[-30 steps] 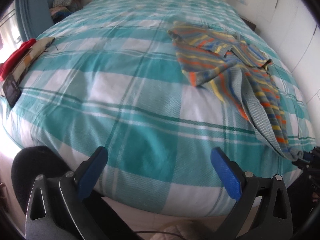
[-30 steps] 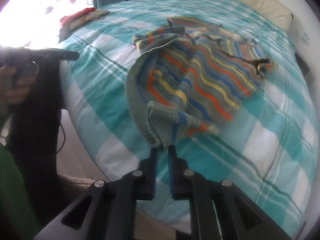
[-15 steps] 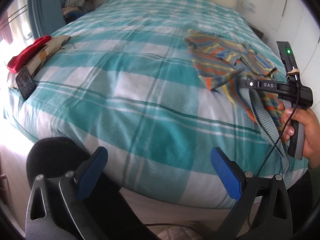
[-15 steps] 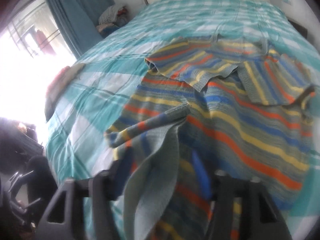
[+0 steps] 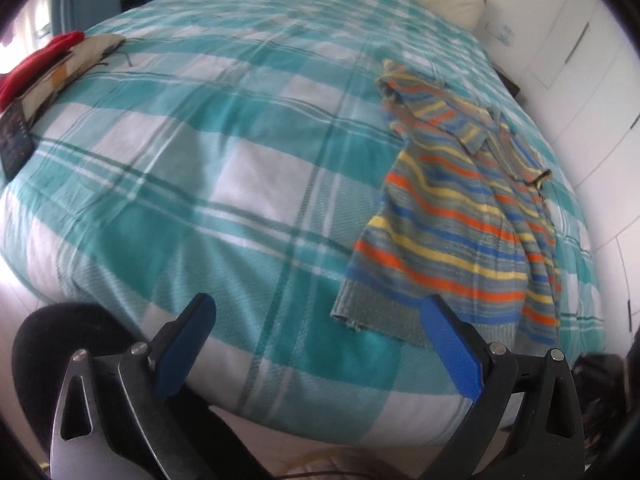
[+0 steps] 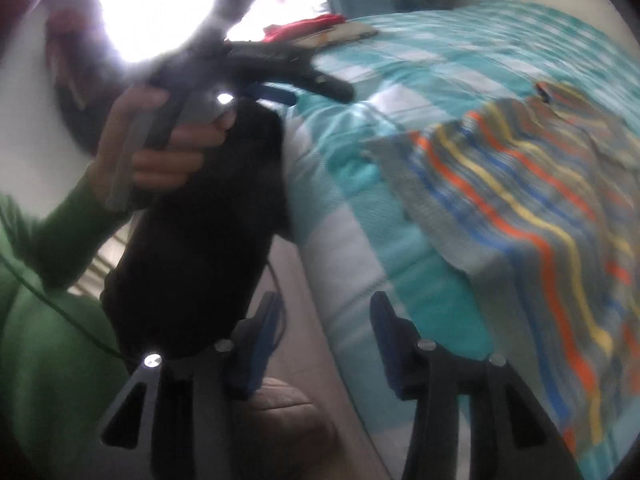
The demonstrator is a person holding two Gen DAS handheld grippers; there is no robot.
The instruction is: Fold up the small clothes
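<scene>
Striped knit sweater [image 5: 452, 216] spread at 3 o'clock on the bed [image 5: 240, 168], both tools gaping and empty, right tool [image 6: 324, 344] just opened; flatten hem, then pinch one corner with left tool [image 5: 316, 344].

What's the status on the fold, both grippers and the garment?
Left gripper open, empty. Right gripper just opened, nothing between its jaws. Striped sweater spread on bed, unfolded. Nothing in the way.
</scene>
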